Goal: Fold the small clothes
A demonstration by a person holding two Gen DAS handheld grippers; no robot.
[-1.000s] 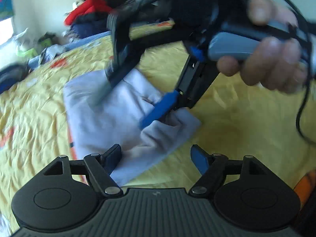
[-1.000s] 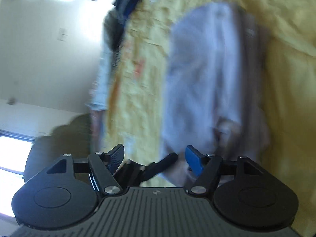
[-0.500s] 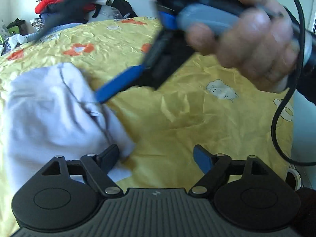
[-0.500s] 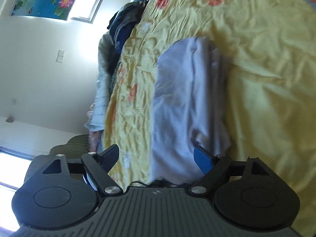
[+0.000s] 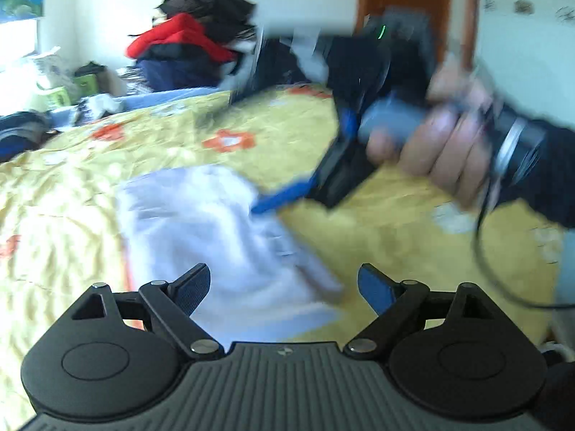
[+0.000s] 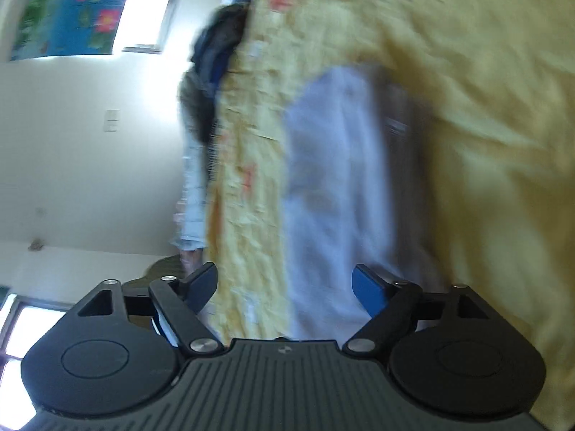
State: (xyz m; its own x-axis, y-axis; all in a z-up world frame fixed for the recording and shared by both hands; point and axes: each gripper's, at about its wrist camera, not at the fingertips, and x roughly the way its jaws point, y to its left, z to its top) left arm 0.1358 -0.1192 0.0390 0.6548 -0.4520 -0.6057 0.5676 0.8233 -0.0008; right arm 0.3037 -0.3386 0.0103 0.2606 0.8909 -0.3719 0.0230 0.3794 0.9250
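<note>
A small pale lavender garment [image 5: 215, 237] lies folded on the yellow bedspread [image 5: 72, 186]; it also shows in the right wrist view [image 6: 334, 194]. My left gripper [image 5: 284, 289] is open and empty, just above the garment's near edge. My right gripper [image 6: 285, 287] is open and empty over the garment's near end. In the left wrist view the right gripper is held in a hand [image 5: 442, 140], with one blue finger [image 5: 284, 195] at the garment's far right edge. Both views are motion-blurred.
A pile of red, dark and black clothes [image 5: 190, 50] sits at the far side of the bed. Bags and clutter [image 5: 54, 82] lie at the far left. A cable [image 5: 481, 251] hangs from the right gripper. A wall and window [image 6: 151, 3] show in the right wrist view.
Both grippers stay open. The left wrist view has swung back so the garment sits centred under the left gripper. The right gripper has lifted slightly, its blue finger still at the garment's edge.
</note>
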